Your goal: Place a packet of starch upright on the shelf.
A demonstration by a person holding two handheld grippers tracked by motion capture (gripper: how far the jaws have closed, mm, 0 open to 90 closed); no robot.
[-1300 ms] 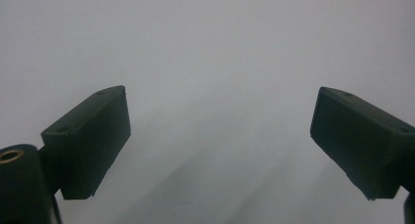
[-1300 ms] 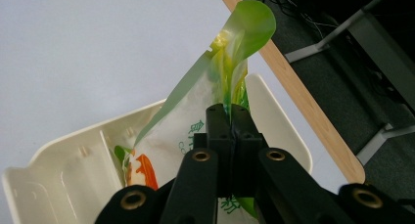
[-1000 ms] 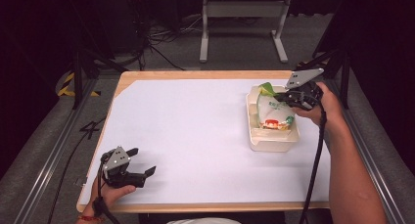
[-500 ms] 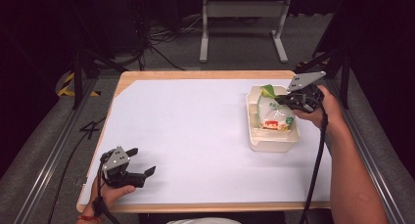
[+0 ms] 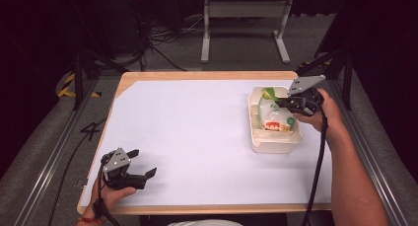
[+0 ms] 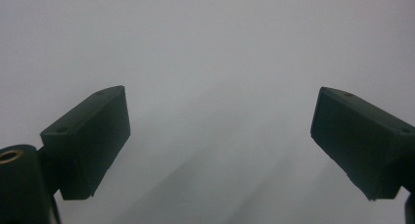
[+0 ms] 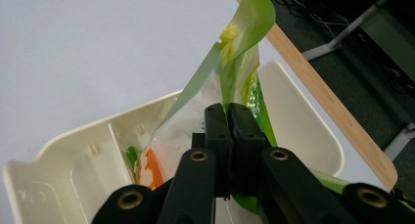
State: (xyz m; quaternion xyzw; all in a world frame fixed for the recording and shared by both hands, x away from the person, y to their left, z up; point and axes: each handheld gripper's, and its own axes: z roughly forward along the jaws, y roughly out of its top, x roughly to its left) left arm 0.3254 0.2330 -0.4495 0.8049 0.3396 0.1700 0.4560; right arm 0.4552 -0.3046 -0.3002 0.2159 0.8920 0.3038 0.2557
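**Inspector A:** Surface first. A wooden table (image 5: 197, 75) covered by a white sheet (image 5: 197, 137), with dark floor and a metal stand behind it. What lies on it?

**Inspector B:** A cream plastic tray (image 5: 272, 139) at the right side of the sheet, near the far edge. In it sits a soft pouch (image 5: 274, 118), white with a green top flap and a red-orange print low down. In the right gripper view the pouch (image 7: 240, 72) stands up out of the tray (image 7: 73, 150), its green flap curling over at the top.

**Inspector A:** Right hand?

**Inspector B:** The right forearm reaches in along the table's right edge. The right gripper (image 5: 285, 102) points left over the tray. Its jaws are pressed together on the pouch's upper part, green film pinched between them (image 7: 227, 117).

**Inspector A:** Left?

**Inspector B:** The left hand (image 5: 111, 194) rests at the near left corner. The left gripper (image 5: 143, 163) has its jaws spread wide, holding nothing, with bare white sheet (image 6: 210, 53) between them.
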